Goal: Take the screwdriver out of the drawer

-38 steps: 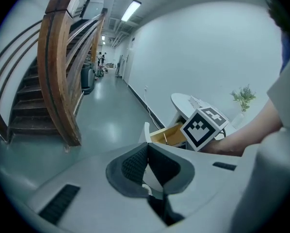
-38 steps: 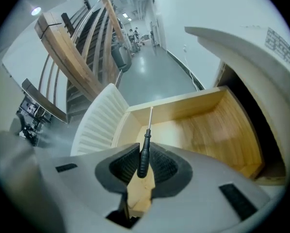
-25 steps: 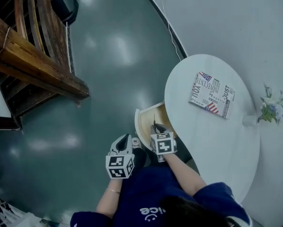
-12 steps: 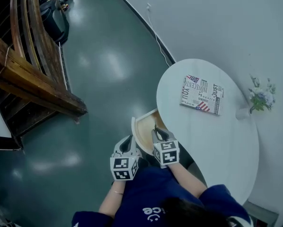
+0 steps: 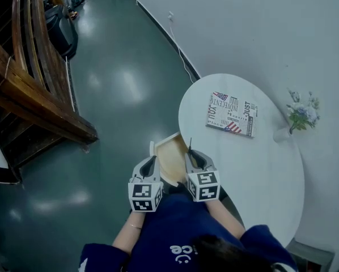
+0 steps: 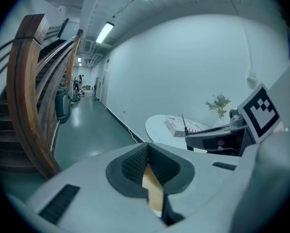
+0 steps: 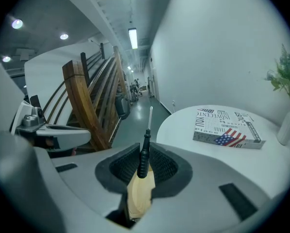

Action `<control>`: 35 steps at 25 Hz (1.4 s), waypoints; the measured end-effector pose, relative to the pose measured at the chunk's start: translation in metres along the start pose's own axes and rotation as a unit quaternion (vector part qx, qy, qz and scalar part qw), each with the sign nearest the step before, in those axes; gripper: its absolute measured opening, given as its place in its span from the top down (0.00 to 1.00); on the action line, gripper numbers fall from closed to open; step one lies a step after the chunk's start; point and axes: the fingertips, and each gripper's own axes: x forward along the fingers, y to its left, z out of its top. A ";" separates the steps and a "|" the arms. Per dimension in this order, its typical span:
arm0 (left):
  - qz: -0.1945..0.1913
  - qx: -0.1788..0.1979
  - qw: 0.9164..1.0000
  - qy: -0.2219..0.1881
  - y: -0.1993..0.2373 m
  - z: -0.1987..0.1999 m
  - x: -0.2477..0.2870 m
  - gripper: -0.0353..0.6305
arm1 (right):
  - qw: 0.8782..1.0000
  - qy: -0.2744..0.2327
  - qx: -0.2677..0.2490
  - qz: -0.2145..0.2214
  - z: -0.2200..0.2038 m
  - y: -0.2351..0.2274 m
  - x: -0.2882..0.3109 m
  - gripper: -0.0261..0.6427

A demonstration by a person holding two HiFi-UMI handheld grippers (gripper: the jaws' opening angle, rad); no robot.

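My right gripper [image 5: 191, 153] is shut on the black handle of a thin screwdriver [image 7: 143, 154], whose metal shaft [image 7: 149, 118] sticks out forward and upward past the fingertips. It hangs above the open light-wood drawer [image 5: 166, 156], pulled out from under the round white table [image 5: 254, 169]. To its left my left gripper [image 5: 148, 163] hovers over the drawer's front edge with its pads together and nothing between them. In the left gripper view, the right gripper [image 6: 213, 139] with the screwdriver [image 6: 184, 124] shows at the right.
A book with a flag cover [image 5: 232, 113] and a small vase of flowers [image 5: 297, 115] stand on the table. A wooden staircase [image 5: 39, 95] rises at the left across the green floor. A cable [image 5: 181, 55] runs along the wall.
Both grippers have risen. The right one has lifted the screwdriver up out of the drawer, and the left has come up beside it.
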 end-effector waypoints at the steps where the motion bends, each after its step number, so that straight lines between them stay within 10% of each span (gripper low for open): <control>1: -0.002 0.004 1.000 -0.006 -0.003 0.005 0.000 0.94 | 1.000 -0.009 -0.001 -0.003 0.004 -0.002 -0.004 0.86; 35: 0.028 0.022 0.998 -0.061 -0.007 0.029 -0.007 0.94 | 0.996 -0.086 -0.022 -0.029 0.025 -0.016 -0.039 0.86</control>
